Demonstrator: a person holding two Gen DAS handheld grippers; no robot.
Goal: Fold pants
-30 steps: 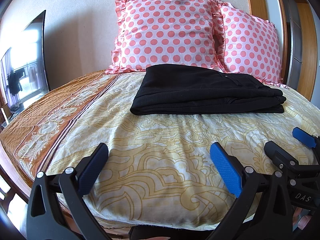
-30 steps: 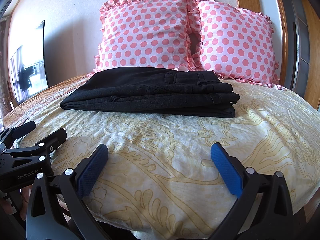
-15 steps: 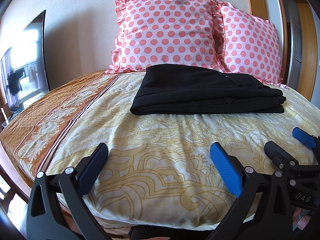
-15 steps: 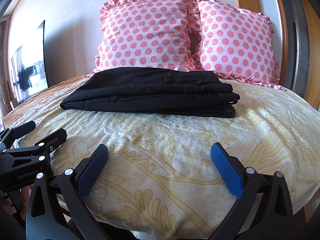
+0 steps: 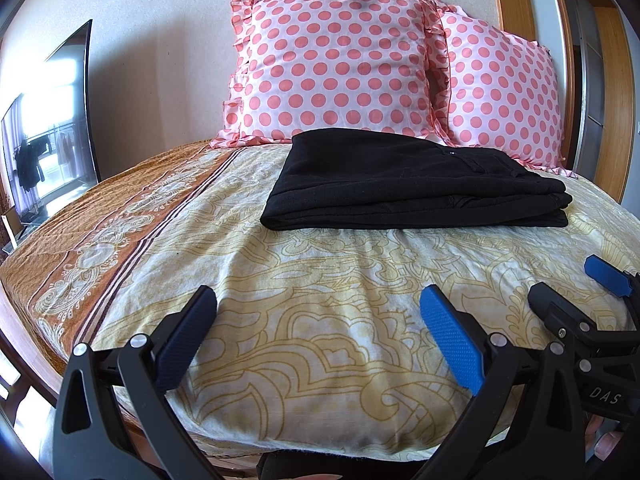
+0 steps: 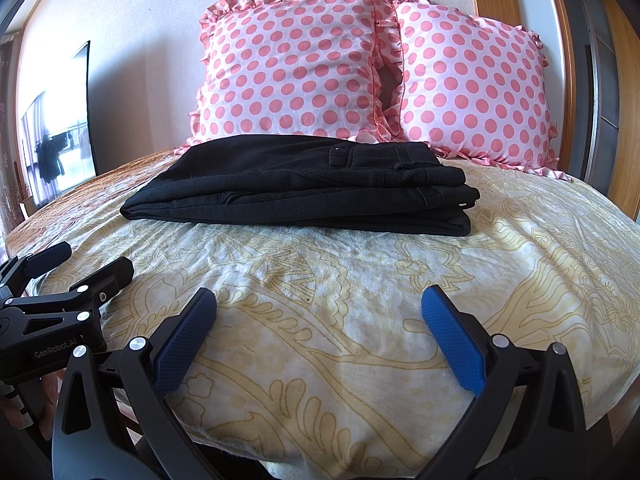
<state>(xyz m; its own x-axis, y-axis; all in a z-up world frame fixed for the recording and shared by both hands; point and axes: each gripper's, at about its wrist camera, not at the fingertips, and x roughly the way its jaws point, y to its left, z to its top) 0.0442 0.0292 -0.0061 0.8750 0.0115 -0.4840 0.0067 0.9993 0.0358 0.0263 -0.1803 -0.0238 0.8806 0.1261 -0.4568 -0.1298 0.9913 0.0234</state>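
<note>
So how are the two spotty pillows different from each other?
The left pillow stands nearer the middle of the bed, behind the folded black pants; the right pillow stands off to the side. The left pillow's frilly edge overlaps the right pillow where they meet. In both views the left pillow reaches up higher. Both are pink with darker pink dots and ruffled edges, propped upright at the wall.

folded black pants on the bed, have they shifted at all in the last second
No. The folded black pants lie in the same spot as before, their far edge just in front of the two pink polka-dot pillows, on the yellow patterned bedspread.
</note>
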